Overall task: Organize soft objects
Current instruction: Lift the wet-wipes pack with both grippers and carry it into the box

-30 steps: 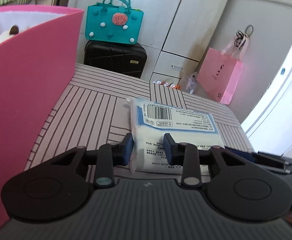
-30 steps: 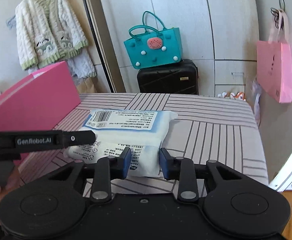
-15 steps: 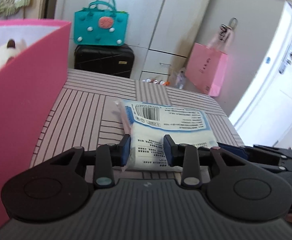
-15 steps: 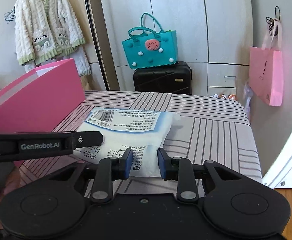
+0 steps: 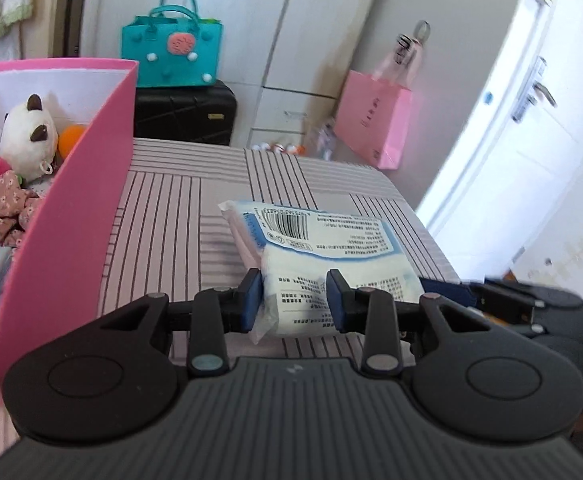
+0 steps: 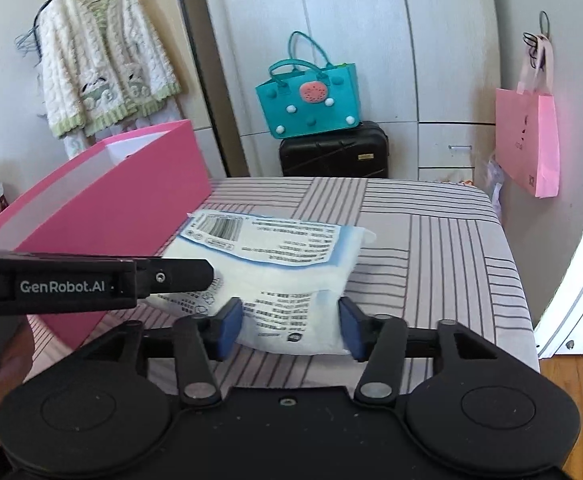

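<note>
1. Sitting at the left, the pink box (image 5: 71,240) is showing plush toys (image 5: 27,140) inside, which its wall was hiding a second ago.
2. Lying on the striped worktop (image 5: 163,220) just right of the box, the white plastic pack (image 5: 323,256) is showing a blue-edged label with a barcode.
3. Pinching the pack's near edge, the left gripper (image 5: 293,300) is keeping its fingers clenched as before.
4. Opening now, the right gripper (image 6: 291,328) is spreading its fingers, earlier squeezed tight, with the pack between them.

Striped table (image 6: 443,248) under pink box (image 6: 123,200)
</note>
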### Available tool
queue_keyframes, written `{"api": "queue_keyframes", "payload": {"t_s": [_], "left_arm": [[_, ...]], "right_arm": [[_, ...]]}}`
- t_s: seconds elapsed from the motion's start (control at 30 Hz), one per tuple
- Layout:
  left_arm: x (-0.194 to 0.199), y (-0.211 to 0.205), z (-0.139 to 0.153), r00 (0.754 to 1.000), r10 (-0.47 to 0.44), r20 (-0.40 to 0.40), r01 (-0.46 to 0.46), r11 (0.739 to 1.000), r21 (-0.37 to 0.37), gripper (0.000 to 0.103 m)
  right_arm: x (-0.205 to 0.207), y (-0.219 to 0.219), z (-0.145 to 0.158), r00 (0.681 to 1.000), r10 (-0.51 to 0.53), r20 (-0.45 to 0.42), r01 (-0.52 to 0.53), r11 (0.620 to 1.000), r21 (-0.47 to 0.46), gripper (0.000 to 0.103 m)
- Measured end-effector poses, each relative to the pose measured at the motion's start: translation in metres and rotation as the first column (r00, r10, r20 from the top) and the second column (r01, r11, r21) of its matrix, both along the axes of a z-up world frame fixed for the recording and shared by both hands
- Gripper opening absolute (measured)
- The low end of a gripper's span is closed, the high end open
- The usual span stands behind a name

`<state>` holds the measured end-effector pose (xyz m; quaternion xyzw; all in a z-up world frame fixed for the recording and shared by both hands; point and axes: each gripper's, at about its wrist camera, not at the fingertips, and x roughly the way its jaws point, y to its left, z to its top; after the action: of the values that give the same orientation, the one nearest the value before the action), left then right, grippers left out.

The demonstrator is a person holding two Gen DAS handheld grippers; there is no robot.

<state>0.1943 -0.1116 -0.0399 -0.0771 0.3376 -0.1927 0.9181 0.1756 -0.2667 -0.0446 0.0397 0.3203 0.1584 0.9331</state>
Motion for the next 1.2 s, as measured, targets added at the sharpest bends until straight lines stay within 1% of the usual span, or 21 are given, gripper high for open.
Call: {"api": "queue_keyframes", "payload": {"t_s": [0.07, 0.17, 0.27, 0.47, 0.6, 0.8, 0.87, 1.0, 1.2], "left_arm": [[-0.009, 0.003, 0.006, 1.000, -0.017, 0.021, 0.017, 1.000, 0.020, 0.032], [-0.021, 0.008, 0.019, 0.997, -0.033, 0.071, 0.029, 0.998, 0.053, 0.034], [-0.032, 0.018, 0.030, 0.995, -0.043, 0.096, 0.037, 0.997, 0.062, 0.035], [-0.045, 0.044, 0.053, 0.993, -0.080, 0.090, 0.074, 0.995, 0.065, 0.035], [-0.052, 0.061, 0.067, 0.993, -0.083, 0.083, 0.078, 0.995, 0.065, 0.035], [-0.066, 0.082, 0.086, 0.990, -0.047, 0.130, 0.036, 0.995, 0.091, 0.035], [-0.071, 0.088, 0.092, 0.988, -0.036, 0.150, 0.021, 0.995, 0.099, 0.035], [-0.079, 0.098, 0.102, 0.982, -0.011, 0.188, -0.009, 0.994, 0.107, 0.035], [-0.085, 0.116, 0.114, 0.973, 0.027, 0.231, -0.056, 0.991, 0.121, 0.035]], "right_arm": [[-0.007, 0.005, 0.004, 1.000, 0.015, 0.003, -0.015, 1.000, -0.011, 0.063], [-0.014, 0.011, 0.013, 0.999, 0.042, 0.005, -0.042, 0.999, 0.005, 0.065], [-0.021, 0.018, 0.025, 0.996, 0.088, 0.015, -0.088, 0.996, 0.002, 0.066], [-0.035, 0.035, 0.053, 0.983, 0.184, 0.030, -0.183, 0.983, -0.032, 0.067], [-0.045, 0.046, 0.069, 0.966, 0.256, 0.044, -0.254, 0.966, -0.041, 0.067], [-0.054, 0.066, 0.086, 0.935, 0.349, 0.057, -0.347, 0.937, -0.047, 0.067], [-0.057, 0.075, 0.092, 0.926, 0.371, 0.071, -0.366, 0.928, -0.065, 0.067], [-0.060, 0.090, 0.103, 0.913, 0.392, 0.110, -0.381, 0.918, -0.106, 0.067], [-0.058, 0.110, 0.117, 0.895, 0.417, 0.158, -0.398, 0.907, -0.138, 0.067]]}}
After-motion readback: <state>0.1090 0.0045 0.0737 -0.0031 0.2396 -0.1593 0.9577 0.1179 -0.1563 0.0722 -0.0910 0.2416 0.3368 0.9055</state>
